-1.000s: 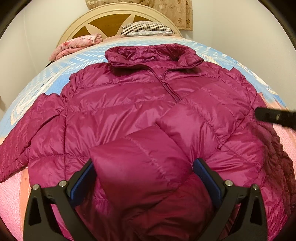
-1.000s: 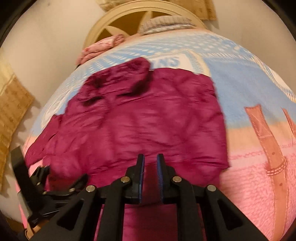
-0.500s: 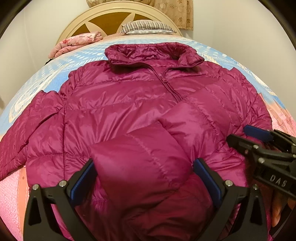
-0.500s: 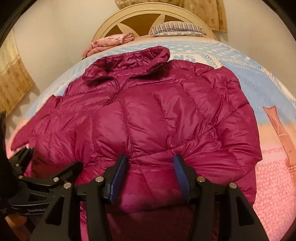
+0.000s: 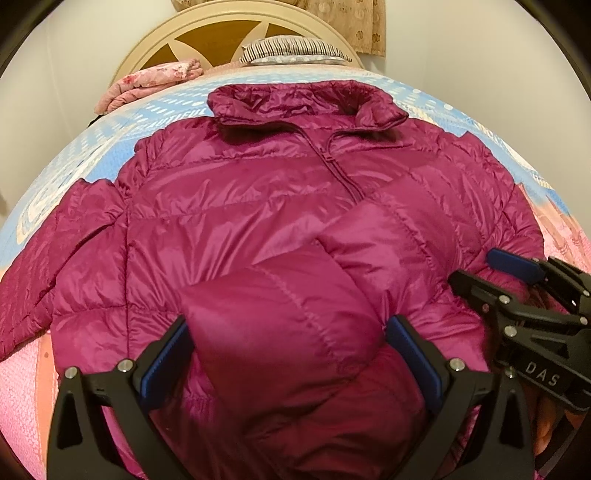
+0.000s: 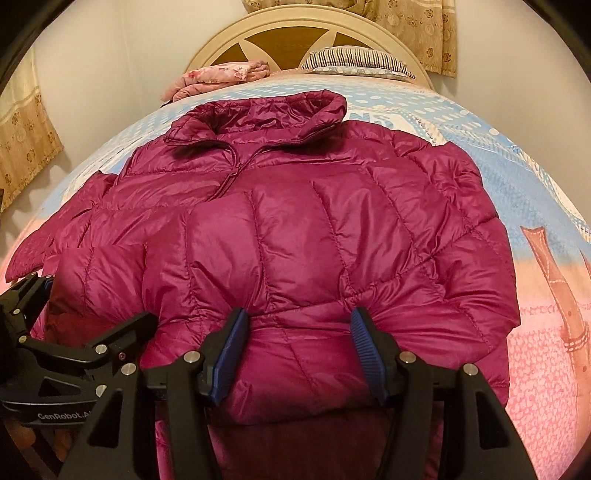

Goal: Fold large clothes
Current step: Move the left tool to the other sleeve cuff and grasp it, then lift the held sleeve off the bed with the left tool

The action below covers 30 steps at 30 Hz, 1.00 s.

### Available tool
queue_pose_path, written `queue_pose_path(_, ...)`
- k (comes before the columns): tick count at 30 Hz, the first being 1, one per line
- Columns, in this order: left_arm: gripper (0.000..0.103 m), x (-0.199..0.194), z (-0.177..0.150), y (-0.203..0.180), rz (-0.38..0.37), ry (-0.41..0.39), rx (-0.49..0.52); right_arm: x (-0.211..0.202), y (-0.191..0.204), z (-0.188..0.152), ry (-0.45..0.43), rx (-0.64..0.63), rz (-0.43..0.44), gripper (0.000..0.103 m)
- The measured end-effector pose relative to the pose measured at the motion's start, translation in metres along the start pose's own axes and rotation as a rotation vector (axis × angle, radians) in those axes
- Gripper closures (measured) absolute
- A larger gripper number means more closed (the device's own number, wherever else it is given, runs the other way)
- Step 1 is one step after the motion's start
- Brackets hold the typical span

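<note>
A magenta puffer jacket (image 5: 229,221) lies face up on the bed, collar toward the headboard. One sleeve (image 5: 332,266) is folded across its front, and the cuff end lies between the wide-apart jaws of my left gripper (image 5: 290,354), which is open. The other sleeve (image 5: 44,266) stretches out to the left. My right gripper (image 6: 297,350) stands open at the jacket's lower right, with a puffed fold of the jacket (image 6: 295,240) between its blue pads. The left wrist view shows the right gripper (image 5: 476,267) low at the right edge.
The bed sheet (image 6: 535,184) is blue at the far end and pink near me. A cream headboard (image 5: 236,33), a striped pillow (image 5: 291,50) and a folded pink blanket (image 5: 147,81) sit at the far end. Curtains (image 6: 26,147) hang on the left wall.
My right gripper dropped onto the jacket's lower right and its jaws went from almost shut to open. It now shows in the left wrist view. The left gripper kept still.
</note>
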<state>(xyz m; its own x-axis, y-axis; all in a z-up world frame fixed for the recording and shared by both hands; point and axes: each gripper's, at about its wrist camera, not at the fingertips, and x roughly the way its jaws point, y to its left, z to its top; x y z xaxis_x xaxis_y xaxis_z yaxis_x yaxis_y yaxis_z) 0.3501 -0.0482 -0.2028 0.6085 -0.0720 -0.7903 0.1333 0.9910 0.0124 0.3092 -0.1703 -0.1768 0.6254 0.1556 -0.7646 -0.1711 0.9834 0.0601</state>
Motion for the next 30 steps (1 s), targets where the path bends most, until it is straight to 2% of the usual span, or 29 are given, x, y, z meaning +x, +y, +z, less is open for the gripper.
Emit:
queue_pose_path(10, 0.000, -0.005, 0.003, 0.007, -0.061, 0.025, 0.002, -0.001, -0.001, 0.000, -0.006, 0.006, 0.005, 0.043)
queue_pose_path(14, 0.000, -0.040, -0.007, 0.034, -0.052, -0.057, -0.059, -0.001, -0.001, 0.000, -0.008, 0.007, 0.007, 0.043)
queue_pose_path(17, 0.000, -0.069, -0.018, 0.074, 0.040, -0.140, -0.059, -0.002, -0.002, 0.000, -0.010, 0.009, 0.012, 0.043)
queue_pose_path(19, 0.000, -0.082, -0.025, 0.114, 0.110, -0.165, -0.088, -0.002, -0.002, 0.000, -0.011, 0.010, 0.013, 0.043)
queue_pose_path(21, 0.000, -0.089, -0.031, 0.155, 0.157, -0.171, -0.144, -0.002, -0.002, 0.000, -0.013, 0.011, 0.014, 0.043)
queue_pose_path(24, 0.000, -0.094, -0.043, 0.223, 0.271, -0.148, -0.238, -0.002, -0.002, 0.000, -0.015, 0.013, 0.017, 0.043)
queue_pose_path(27, 0.000, -0.100, -0.055, 0.279, 0.373, -0.163, -0.317, -0.002, -0.002, -0.001, -0.015, 0.013, 0.016, 0.043)
queue_pose_path(30, 0.000, -0.106, -0.070, 0.332, 0.419, -0.180, -0.443, -0.002, -0.002, -0.001, -0.016, 0.013, 0.015, 0.043)
